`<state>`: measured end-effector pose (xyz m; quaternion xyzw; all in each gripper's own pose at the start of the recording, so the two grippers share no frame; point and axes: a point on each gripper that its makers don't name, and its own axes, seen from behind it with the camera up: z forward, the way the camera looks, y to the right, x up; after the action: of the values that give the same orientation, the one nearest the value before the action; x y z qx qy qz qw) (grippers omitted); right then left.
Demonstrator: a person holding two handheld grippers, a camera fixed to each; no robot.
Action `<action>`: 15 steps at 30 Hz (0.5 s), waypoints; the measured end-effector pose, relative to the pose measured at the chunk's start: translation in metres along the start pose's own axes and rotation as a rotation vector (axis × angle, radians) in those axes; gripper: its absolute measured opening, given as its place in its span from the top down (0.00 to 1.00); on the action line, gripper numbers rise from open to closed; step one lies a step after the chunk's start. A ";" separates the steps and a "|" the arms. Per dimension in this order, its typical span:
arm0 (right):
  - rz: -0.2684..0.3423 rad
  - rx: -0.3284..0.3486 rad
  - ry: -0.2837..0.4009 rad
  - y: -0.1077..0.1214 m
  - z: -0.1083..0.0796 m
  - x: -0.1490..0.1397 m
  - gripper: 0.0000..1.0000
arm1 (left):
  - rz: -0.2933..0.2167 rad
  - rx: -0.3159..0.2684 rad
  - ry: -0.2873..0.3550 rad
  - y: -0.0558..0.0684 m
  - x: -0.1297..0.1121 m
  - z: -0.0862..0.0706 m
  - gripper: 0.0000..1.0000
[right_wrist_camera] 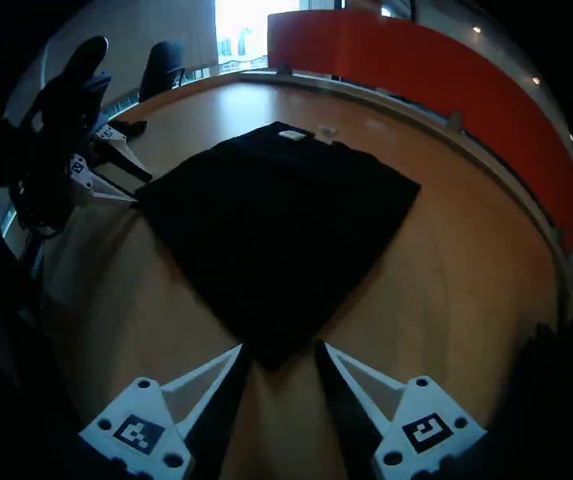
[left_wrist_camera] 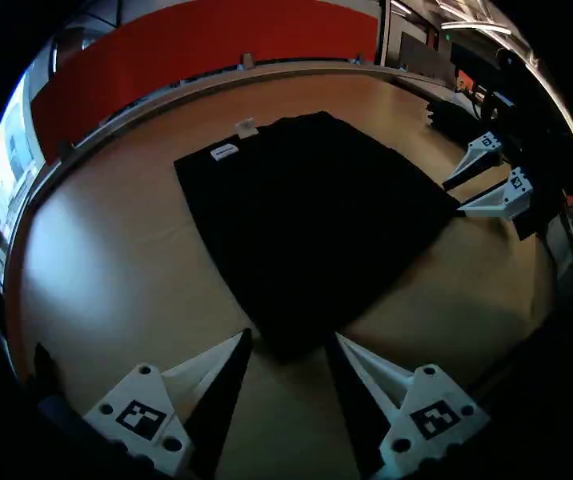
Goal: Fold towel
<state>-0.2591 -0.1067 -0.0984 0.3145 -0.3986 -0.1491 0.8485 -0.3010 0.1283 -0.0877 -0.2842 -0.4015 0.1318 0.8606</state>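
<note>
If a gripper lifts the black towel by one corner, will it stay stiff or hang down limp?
Probably limp: the towel lies flat against the table like thin cloth, so a lifted corner should drape and drag the rest. It looks light, since it lies thin with no bulk. Pushed, it may bunch or slide on the smooth wood.

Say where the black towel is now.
The black towel lies flat on the wooden table before the red partition, with one corner at the left gripper and the neighbouring corner at the right gripper.
</note>
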 end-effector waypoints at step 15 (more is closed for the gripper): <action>0.017 0.002 0.001 -0.004 0.001 0.002 0.83 | -0.014 0.014 -0.023 0.005 0.000 0.001 0.84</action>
<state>-0.2585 -0.1112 -0.0992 0.3122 -0.4008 -0.1413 0.8497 -0.3015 0.1327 -0.0896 -0.2737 -0.4125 0.1320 0.8588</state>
